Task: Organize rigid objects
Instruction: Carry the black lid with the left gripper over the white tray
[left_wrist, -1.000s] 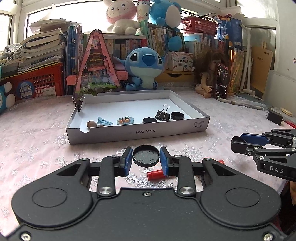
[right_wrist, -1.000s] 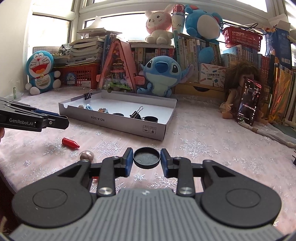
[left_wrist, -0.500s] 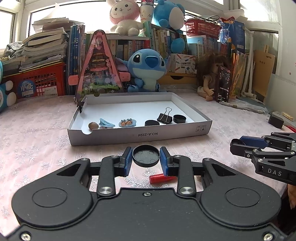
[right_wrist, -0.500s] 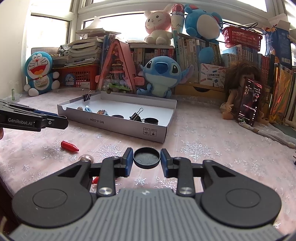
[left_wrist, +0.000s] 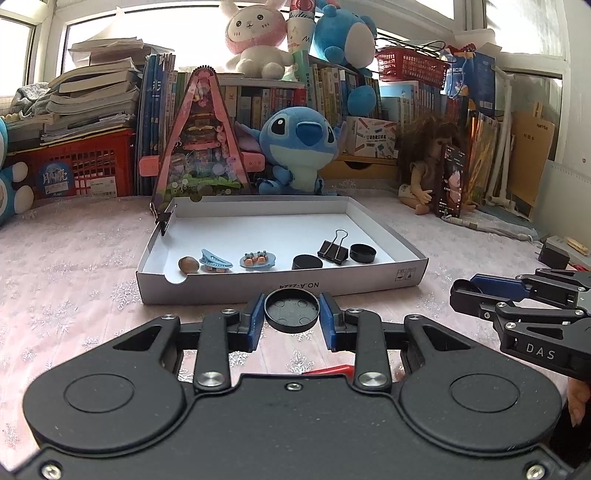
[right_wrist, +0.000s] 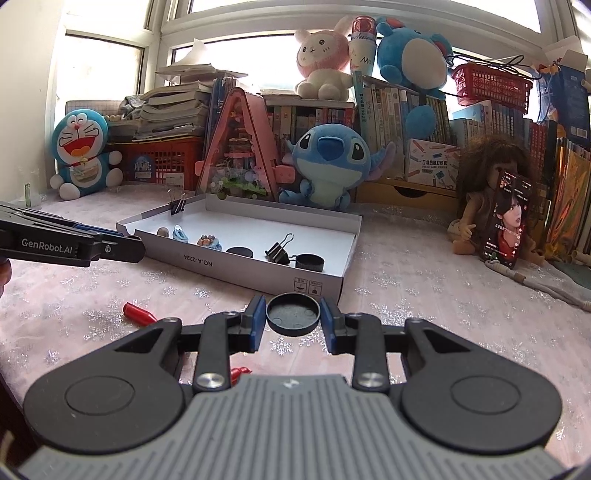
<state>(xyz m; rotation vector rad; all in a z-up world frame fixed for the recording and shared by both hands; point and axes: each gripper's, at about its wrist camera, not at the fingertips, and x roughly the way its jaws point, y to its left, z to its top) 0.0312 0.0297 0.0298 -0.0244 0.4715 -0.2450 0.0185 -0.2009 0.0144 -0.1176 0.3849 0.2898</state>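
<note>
Caps are gripped, one by each gripper: a cap by the left gripper, another cap by the right gripper. Just beyond both, the box is seen on the bench, with a clip inside.

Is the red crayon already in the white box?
No, the red crayon lies on the tablecloth, outside the white box.

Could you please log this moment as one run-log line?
left gripper: shut on black cap | right gripper: shut on black lid | white tray: ahead
</note>
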